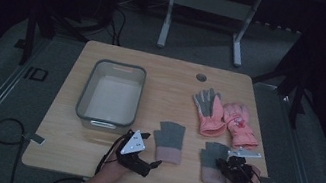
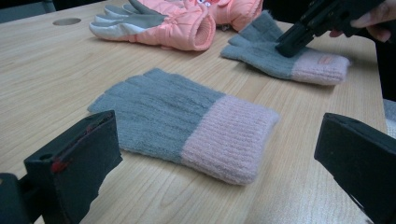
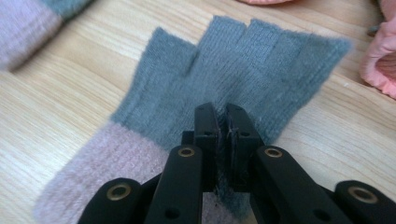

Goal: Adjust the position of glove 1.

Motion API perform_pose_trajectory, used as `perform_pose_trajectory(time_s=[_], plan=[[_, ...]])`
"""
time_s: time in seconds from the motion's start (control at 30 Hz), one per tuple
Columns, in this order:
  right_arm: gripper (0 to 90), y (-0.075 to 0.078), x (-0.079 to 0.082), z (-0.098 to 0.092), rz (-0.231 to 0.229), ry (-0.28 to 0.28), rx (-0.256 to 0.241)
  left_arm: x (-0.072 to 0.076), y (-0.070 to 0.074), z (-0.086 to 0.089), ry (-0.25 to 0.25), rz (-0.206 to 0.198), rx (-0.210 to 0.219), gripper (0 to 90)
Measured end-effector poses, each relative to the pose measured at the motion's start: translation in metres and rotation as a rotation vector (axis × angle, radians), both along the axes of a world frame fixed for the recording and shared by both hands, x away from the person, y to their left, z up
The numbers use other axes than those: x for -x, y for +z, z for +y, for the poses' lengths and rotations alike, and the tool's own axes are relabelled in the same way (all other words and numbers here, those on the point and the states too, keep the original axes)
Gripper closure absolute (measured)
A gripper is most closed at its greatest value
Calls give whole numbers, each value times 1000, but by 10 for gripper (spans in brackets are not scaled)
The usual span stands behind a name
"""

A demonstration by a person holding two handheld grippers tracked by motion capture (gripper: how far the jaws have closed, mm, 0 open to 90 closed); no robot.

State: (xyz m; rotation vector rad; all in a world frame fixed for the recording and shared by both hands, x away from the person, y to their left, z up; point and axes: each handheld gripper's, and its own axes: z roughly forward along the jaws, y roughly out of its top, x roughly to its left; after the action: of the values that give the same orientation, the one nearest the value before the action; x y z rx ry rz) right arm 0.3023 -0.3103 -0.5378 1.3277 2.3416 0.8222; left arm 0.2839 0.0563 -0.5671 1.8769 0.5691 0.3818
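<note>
Right gripper [image 3: 223, 122] view shows jaws pinching grey glove [image 3: 243, 74]; left gripper [image 2: 210, 158] view shows its jaws spread

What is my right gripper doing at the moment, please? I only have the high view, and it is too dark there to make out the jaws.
Observer: The right gripper has its jaws pinched shut on a fold of the right grey knit glove, on the grey part just above the pink cuff.
Operator: Thank you. Is the left gripper holding anything?
Observer: No, the left gripper is wide open, aimed at the left grey knit glove, which lies flat on the table.
Operator: Is that glove touching its jaws?
Observer: No, it lies beyond them, untouched.
</note>
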Motion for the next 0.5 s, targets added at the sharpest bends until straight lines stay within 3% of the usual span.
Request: perform_pose_trajectory(time_s=[0.2, 0.5], plan=[[852, 34, 1, 0, -65, -14, -71, 0, 0, -1, 3, 1, -2, 0], [852, 86, -17, 16, -182, -2, -104, 0, 0, 0, 0, 4, 4, 0]])
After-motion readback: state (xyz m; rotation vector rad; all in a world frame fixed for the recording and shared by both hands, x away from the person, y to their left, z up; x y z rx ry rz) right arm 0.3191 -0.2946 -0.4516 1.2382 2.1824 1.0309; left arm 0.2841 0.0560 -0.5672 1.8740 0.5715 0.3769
